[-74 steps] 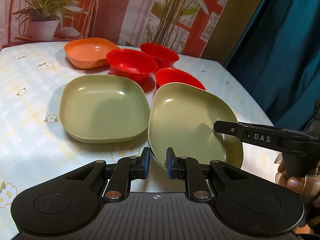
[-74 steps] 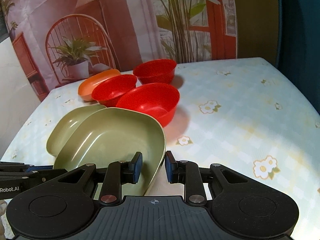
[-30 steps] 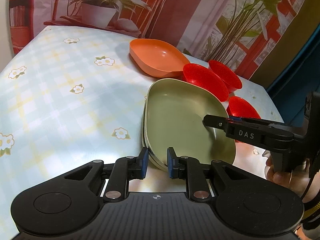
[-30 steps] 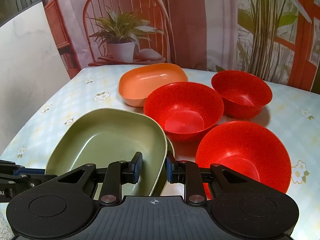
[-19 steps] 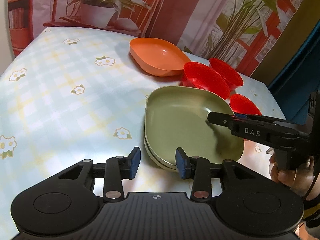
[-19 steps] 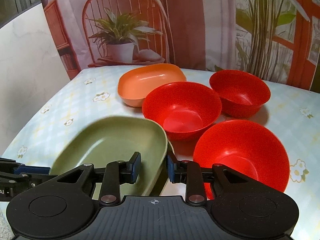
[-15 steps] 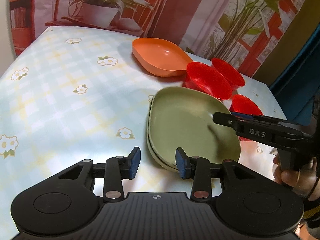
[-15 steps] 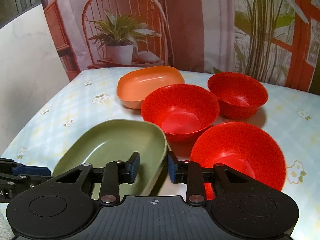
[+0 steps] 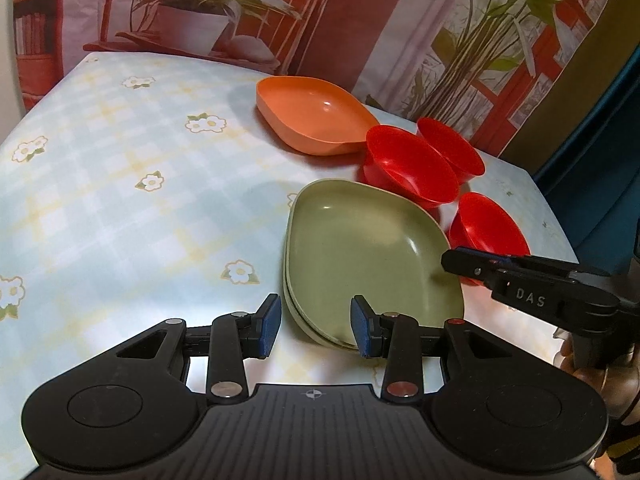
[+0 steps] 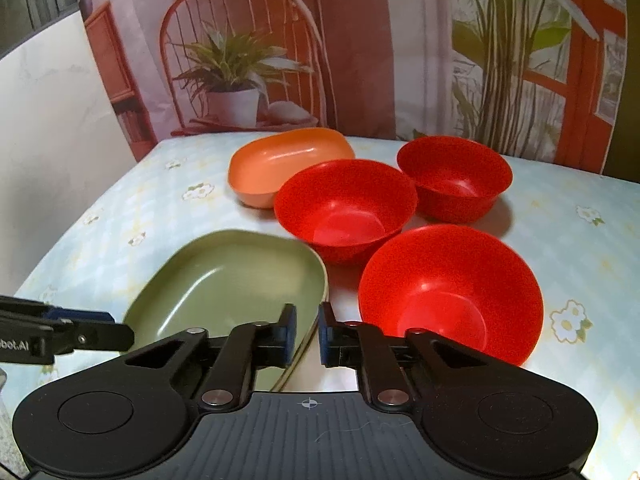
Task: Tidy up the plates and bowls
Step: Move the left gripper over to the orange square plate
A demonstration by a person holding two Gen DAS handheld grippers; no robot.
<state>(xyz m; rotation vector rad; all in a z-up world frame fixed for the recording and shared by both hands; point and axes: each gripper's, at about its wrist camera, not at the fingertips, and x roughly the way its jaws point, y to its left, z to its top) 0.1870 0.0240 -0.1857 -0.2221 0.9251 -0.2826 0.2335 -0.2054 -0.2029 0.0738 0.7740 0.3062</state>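
Two olive green plates (image 9: 368,252) lie stacked on the table, also seen in the right wrist view (image 10: 228,280). My left gripper (image 9: 316,330) is open, its jaws standing either side of the stack's near edge without holding it. My right gripper (image 10: 307,332) has narrow jaws around the stack's right rim; whether it still pinches the rim I cannot tell. It shows in the left wrist view (image 9: 460,260) at the plate's right edge. An orange plate (image 10: 284,164) and three red bowls (image 10: 348,208) (image 10: 456,178) (image 10: 448,294) stand behind and right.
The table (image 9: 100,200) has a light blue checked cloth with flowers and open room to the left. A printed backdrop with a chair and plants (image 10: 240,60) hangs behind. A blue curtain (image 9: 600,160) is at the right edge.
The upper green plate was carried left and set down onto the other green plate. My left gripper opened and let go of the rim. My right gripper's jaws widened slightly.
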